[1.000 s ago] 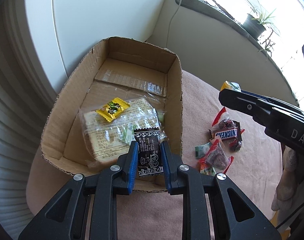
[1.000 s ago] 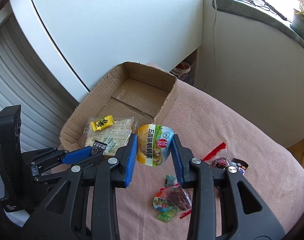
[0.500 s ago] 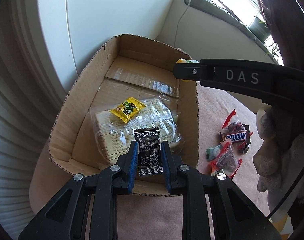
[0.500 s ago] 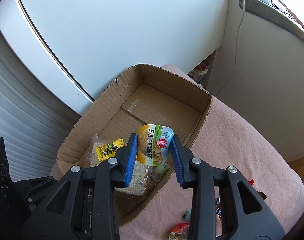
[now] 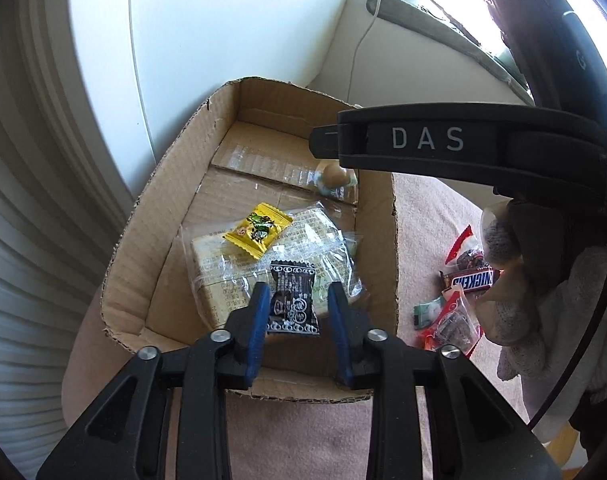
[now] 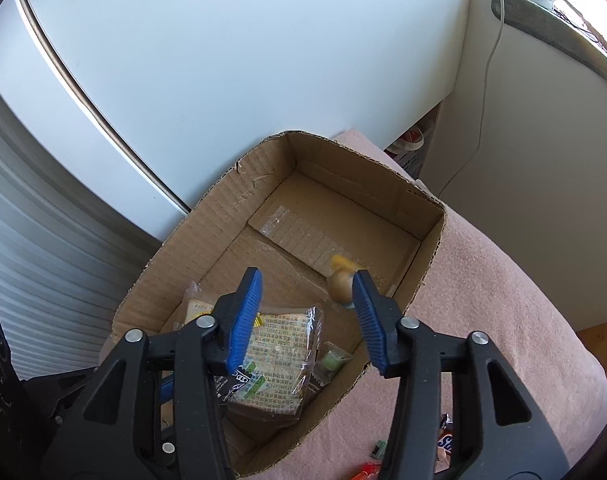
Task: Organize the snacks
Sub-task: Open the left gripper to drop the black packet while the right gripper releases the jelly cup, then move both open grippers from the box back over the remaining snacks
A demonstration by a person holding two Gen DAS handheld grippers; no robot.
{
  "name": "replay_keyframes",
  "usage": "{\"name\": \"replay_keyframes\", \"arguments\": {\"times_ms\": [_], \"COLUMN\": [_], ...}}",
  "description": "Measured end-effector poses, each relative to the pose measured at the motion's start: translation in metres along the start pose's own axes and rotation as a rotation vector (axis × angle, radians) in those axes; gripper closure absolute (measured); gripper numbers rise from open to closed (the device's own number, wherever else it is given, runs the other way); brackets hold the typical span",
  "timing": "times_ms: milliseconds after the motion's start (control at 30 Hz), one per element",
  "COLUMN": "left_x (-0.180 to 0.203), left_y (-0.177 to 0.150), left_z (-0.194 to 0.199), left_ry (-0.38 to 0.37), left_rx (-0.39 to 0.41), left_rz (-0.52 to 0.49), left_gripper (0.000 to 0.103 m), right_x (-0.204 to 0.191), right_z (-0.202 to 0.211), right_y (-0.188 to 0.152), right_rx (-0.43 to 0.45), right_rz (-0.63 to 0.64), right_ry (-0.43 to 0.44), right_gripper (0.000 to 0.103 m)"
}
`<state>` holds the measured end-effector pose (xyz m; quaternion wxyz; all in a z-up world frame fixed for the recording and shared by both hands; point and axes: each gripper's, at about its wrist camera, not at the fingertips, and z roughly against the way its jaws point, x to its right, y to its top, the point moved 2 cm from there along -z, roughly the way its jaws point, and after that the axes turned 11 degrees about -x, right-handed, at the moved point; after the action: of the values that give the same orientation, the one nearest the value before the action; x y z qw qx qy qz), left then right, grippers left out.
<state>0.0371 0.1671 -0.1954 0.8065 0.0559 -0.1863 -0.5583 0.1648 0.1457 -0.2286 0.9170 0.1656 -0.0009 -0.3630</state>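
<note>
An open cardboard box [image 5: 123, 264] [image 6: 223, 204] stands on a pink cloth. Inside lie a clear cracker pack [image 5: 239, 276] [image 6: 279, 344] and a yellow candy [image 5: 259, 230]. My left gripper [image 5: 298, 292] hovers over the box's near wall, its jaws opening. A black sachet [image 5: 293, 304] hangs between the pads, with a gap on its right side. My right gripper [image 6: 305, 280] is above the box's right half, its jaws opening wide. A blurred egg snack packet [image 6: 340, 280] [image 5: 333, 176] drops free beside its right finger, inside the box.
Loose snacks lie on the cloth right of the box, among them a Snickers bar [image 5: 473, 280] and red packets [image 5: 449, 320]. A gloved hand [image 5: 523, 304] holds the right gripper. A white wall stands behind the box, and a window sill [image 6: 543, 12] is at the far right.
The right gripper carried the egg packet from the cloth to above the box, then parted and let it fall. The left jaws have spread off the black sachet.
</note>
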Motion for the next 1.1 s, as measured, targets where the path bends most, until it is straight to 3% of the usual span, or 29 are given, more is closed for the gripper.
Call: {"name": "replay_keyframes", "arguments": {"times_ms": [33, 267, 667, 1100], "left_x": [0.0, 0.0, 0.007, 0.042], "left_y": [0.0, 0.0, -0.002, -0.022], "left_z": [0.001, 0.005, 0.011, 0.006], "left_ry": [0.003, 0.013, 0.01, -0.044], "left_rx": [0.006, 0.008, 0.014, -0.024], "left_rz": [-0.001, -0.007, -0.02, -0.091], "left_gripper": [0.059, 0.056, 0.056, 0.056], "right_x": [0.0, -0.003, 0.02, 0.088], "right_z": [0.001, 0.009, 0.04, 0.089], "right_y": [-0.001, -0.008, -0.033, -0.094], "right_rx": [0.005, 0.016, 0.048, 0.089], "right_rz": [0.0, -0.004, -0.055, -0.204], "right_ry": [-0.002, -0.011, -0.022, -0.031], "right_gripper": [0.04, 0.031, 0.03, 0.03]}}
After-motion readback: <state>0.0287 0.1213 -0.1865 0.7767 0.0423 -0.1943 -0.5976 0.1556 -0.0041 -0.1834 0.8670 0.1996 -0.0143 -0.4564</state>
